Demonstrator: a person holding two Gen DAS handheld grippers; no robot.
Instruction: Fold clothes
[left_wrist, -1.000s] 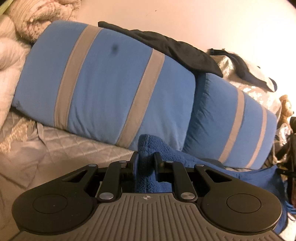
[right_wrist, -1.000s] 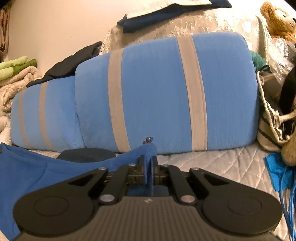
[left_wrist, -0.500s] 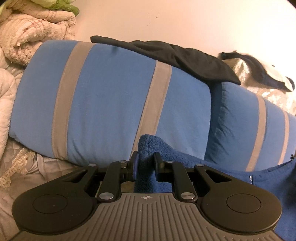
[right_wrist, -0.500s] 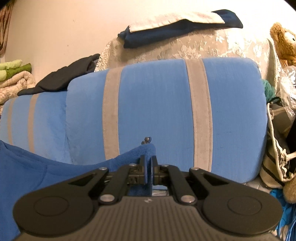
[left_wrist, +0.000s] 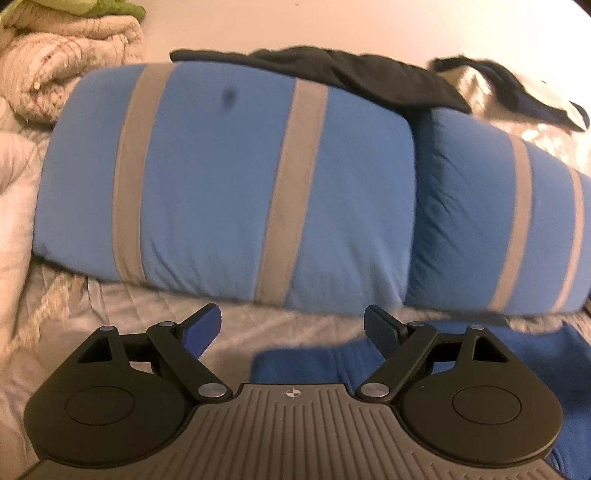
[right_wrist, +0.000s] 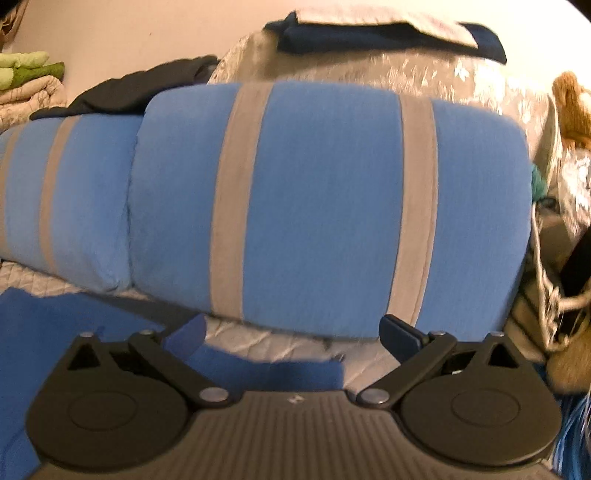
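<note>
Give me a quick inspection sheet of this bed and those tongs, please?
Surface: grey quilted bedspread.
Job's things: blue fleece garment lying flat on it.
Clutter: black cloth atop two blue grey-striped pillows; beige blankets; brown teddy bear.
Grippers: left tongs and right tongs opening, nothing between either.
Cables: nothing seen.
Surroundings: pale wall.

Ahead: two blue striped pillows (left_wrist: 229, 192) wall off the far side – no way through.
Low strip: bare quilted bedspread (right_wrist: 258, 341) before them, passable.
Right flank: bags (right_wrist: 554, 295) crowd the edge.
</note>
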